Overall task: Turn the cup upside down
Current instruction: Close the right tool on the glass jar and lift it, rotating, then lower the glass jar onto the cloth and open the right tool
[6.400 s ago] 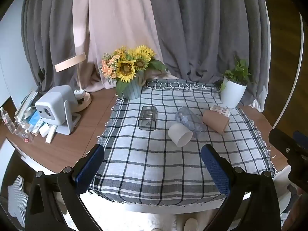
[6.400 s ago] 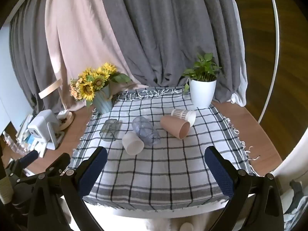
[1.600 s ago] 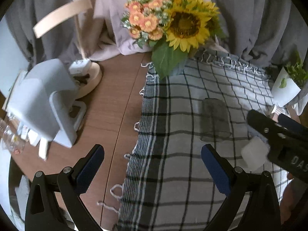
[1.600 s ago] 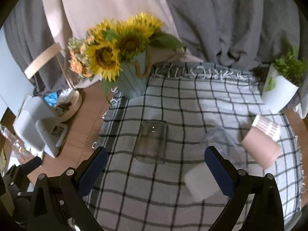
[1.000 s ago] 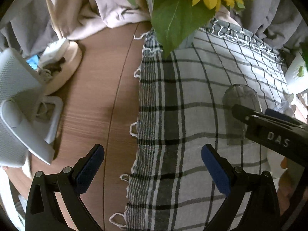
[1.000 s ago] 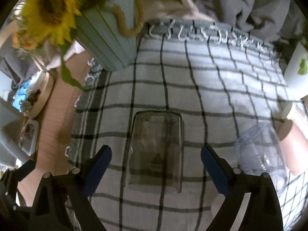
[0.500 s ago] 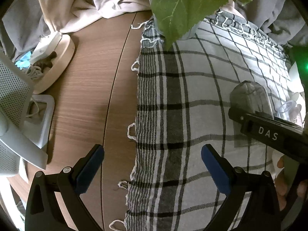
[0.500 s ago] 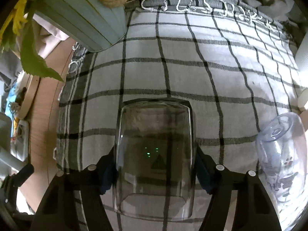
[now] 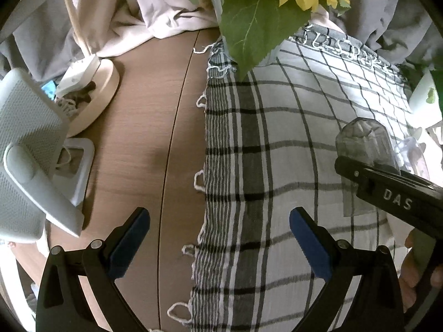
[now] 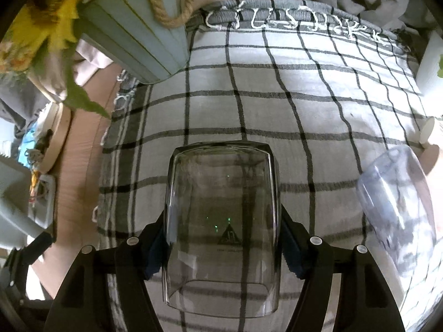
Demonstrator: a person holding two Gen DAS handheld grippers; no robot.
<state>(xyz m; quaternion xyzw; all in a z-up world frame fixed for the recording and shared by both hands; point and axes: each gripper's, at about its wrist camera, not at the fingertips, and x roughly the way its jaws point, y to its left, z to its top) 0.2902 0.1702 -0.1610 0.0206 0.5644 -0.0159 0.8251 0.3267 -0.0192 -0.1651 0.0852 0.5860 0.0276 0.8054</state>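
Left wrist view: left gripper (image 9: pixel 218 235) is seen spread wide, nothing held, over the cloth's left edge w/ table (image 9: pixel 155 127) beneath; the smoky cup (image 9: pixel 364 149) lies far right, crossed by the right tool's black arm. Right wrist view: cup (image 10: pixel 221 221) is lying on its side on the checked cloth (image 10: pixel 304 105), long axis running near-to-far, straight between the jaws. Right gripper (image 10: pixel 221 249) is closed on its flanks, pads touching both sides. A clear bottle (image 10: pixel 398 207) is seen just right. Right hand judged nearer; a lift-and-turn is needed next.
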